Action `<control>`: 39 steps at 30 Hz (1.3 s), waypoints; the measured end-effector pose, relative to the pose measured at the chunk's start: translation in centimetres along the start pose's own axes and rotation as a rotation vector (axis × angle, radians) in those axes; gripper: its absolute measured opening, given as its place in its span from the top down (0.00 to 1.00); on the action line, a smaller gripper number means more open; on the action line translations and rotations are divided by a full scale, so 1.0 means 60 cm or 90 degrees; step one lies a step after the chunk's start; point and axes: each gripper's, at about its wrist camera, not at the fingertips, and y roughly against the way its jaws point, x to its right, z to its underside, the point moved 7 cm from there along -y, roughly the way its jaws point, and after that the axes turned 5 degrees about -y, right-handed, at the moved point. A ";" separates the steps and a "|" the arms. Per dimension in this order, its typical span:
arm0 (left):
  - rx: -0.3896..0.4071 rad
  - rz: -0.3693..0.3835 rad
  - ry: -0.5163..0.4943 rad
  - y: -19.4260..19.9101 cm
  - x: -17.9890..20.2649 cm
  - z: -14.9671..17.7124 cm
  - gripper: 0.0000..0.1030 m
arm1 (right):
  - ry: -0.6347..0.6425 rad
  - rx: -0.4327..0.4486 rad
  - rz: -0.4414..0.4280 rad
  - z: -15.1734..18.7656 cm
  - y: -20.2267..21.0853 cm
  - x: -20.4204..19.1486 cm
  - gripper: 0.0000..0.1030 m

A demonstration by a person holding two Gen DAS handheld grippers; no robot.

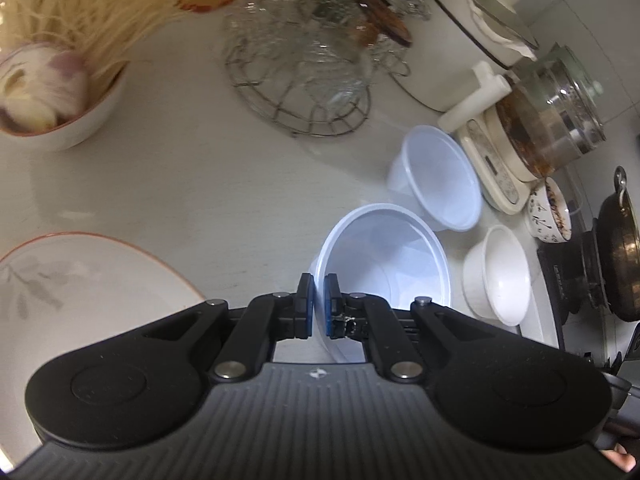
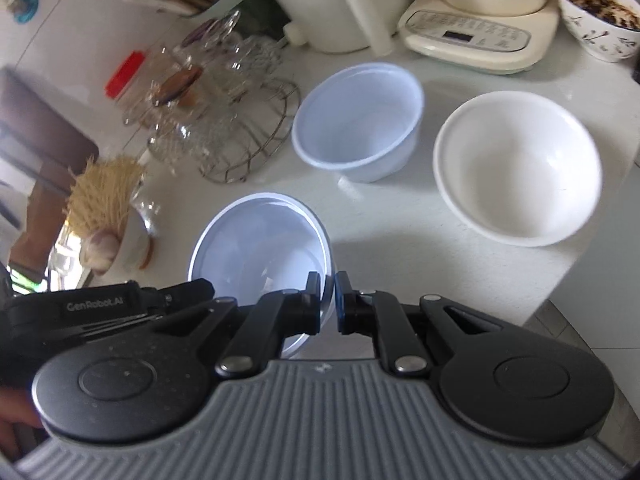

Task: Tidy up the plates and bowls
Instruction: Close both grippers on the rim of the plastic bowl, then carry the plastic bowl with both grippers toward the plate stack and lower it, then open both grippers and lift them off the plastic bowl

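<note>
A translucent plastic bowl (image 1: 384,256) hangs tilted over the pale counter. My left gripper (image 1: 319,280) is shut on its left rim, one pad inside and one outside. In the right wrist view my right gripper (image 2: 328,280) is shut on the right rim of the same bowl (image 2: 260,240), and the left gripper's black body (image 2: 100,312) shows at the bowl's other side. A second plastic bowl (image 2: 360,120) and a white ceramic bowl (image 2: 520,168) stand beyond on the counter. A leaf-patterned plate (image 1: 80,276) with an orange rim lies at the left.
A wire rack of glasses (image 1: 304,80) stands at the back. A glass kettle on its cream base (image 1: 552,120), a patterned bowl of dark stuff (image 2: 596,20) and a dark pan (image 1: 616,256) crowd the right. A bowl with garlic and noodles (image 1: 80,120) is far left. The counter edge (image 2: 552,288) is near.
</note>
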 end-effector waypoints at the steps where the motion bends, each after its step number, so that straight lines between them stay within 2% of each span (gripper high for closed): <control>1: 0.000 -0.002 0.001 0.000 -0.004 0.002 0.94 | 0.004 -0.003 0.000 0.001 -0.003 -0.002 0.90; 14: -0.016 -0.020 -0.003 -0.019 -0.015 0.010 0.94 | -0.001 -0.036 0.003 0.016 -0.028 0.002 0.88; 19: -0.007 -0.042 -0.019 -0.009 -0.008 0.004 0.92 | -0.010 -0.032 0.000 0.011 -0.022 0.009 0.87; 22: 0.000 -0.057 -0.019 0.003 -0.010 0.003 0.83 | -0.017 -0.038 0.000 0.011 -0.019 0.013 0.86; 23: 0.004 -0.062 -0.017 0.007 -0.010 0.004 0.77 | -0.012 -0.035 0.000 0.010 -0.018 0.013 0.86; 25: 0.015 -0.070 -0.014 0.021 -0.010 0.005 0.76 | -0.006 -0.033 -0.001 0.010 -0.013 0.013 0.82; 27: 0.026 -0.083 -0.020 0.033 -0.007 0.005 0.76 | -0.004 -0.024 -0.004 0.011 -0.006 0.015 0.60; 28: 0.030 -0.087 -0.021 0.039 -0.005 0.006 0.76 | 0.000 -0.016 -0.004 0.011 0.000 0.015 0.55; 34: 0.064 -0.110 -0.035 0.079 0.014 0.017 0.76 | 0.035 0.009 -0.007 0.015 0.029 0.012 0.54; 39: 0.094 -0.121 -0.056 0.121 0.041 0.035 0.75 | 0.058 0.060 -0.002 0.013 0.073 0.011 0.54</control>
